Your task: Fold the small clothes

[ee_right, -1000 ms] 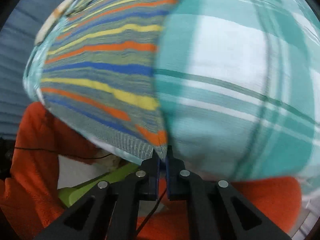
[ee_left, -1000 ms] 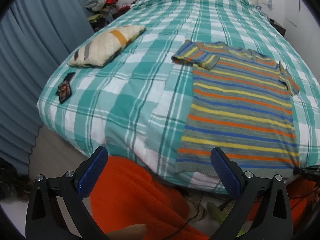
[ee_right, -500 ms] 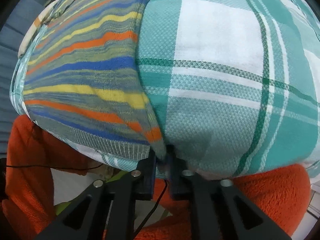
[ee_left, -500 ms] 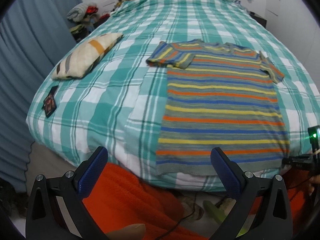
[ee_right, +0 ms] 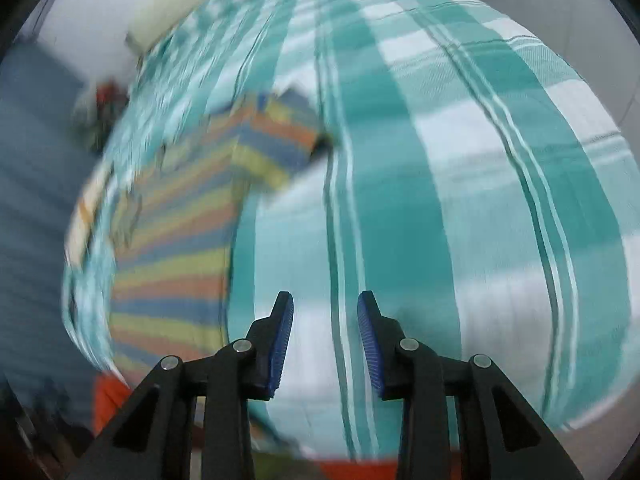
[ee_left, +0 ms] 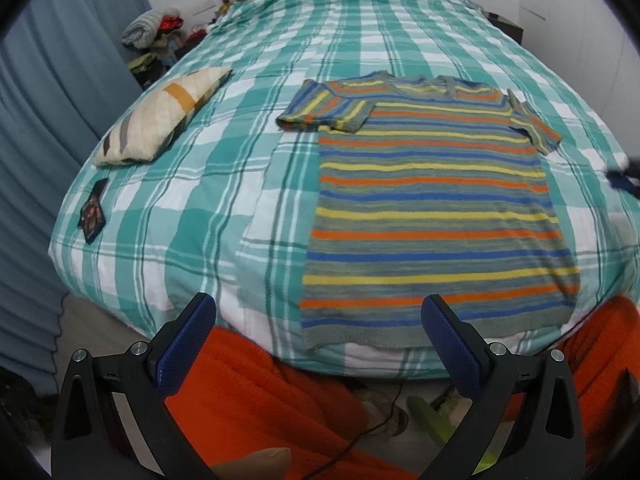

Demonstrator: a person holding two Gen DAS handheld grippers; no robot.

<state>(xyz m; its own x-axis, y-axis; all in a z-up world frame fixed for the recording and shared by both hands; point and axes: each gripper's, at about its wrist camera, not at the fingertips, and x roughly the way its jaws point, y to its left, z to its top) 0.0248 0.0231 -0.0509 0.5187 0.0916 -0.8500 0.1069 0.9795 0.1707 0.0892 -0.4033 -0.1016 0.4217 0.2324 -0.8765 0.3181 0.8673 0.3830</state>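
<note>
Teal-and-white checked cloth covers the bed (ee_left: 224,184), and the striped shirt (ee_left: 432,216) lies flat on its near right part, hem at the near edge, collar toward the far end. Its left sleeve is folded in over the chest; the right sleeve sticks out. A cushion (ee_left: 160,120) rests well to the left, with a small dark card (ee_left: 93,216) nearer the left edge. The left hand-held gripper (ee_left: 320,344) hangs off the near edge, jaws spread wide and holding nothing. The right hand-held gripper (ee_right: 325,340) is over bare bedcover right of the shirt, jaws partly apart and empty; that view is blurred.
</note>
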